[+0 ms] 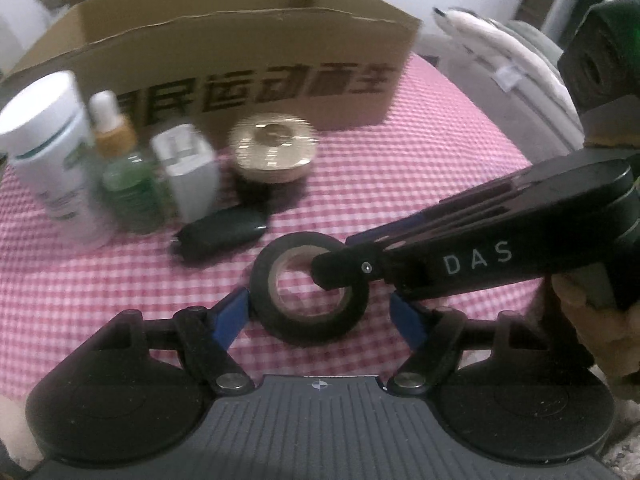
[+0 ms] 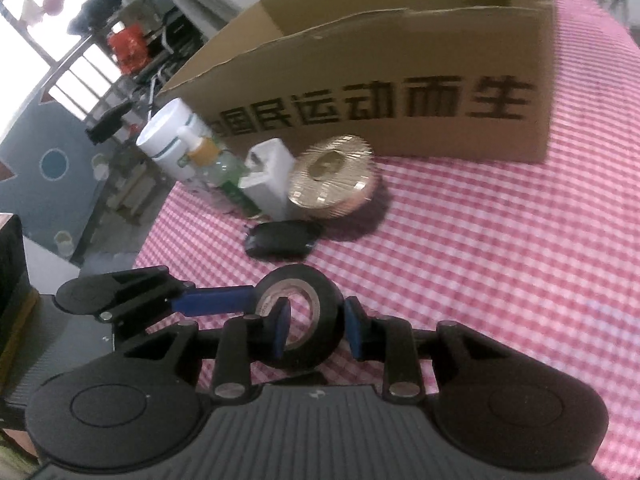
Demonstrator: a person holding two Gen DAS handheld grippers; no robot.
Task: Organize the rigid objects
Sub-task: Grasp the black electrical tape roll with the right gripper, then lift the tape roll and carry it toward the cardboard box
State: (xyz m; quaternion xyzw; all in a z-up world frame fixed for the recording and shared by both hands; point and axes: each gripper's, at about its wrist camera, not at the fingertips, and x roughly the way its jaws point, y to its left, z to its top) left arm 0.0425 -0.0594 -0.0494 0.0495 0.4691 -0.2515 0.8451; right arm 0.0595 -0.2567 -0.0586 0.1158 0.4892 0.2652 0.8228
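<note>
Checked cloth (image 2: 480, 240): bottles (image 2: 216, 168) before cardboard box (image 2: 400, 92).

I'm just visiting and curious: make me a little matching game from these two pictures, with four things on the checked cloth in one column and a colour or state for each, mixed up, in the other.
Things:
1. tape roll
2. cardboard box
3. round tin
4. charger

Descriptions:
A. white, standing among the bottles
B. gold lid, sitting in front of the box
C. black, with gripper fingers on it from both sides
D. brown, open at the top, dark printed characters on its side

Pairs: 1-C, 2-D, 3-B, 4-A
</note>
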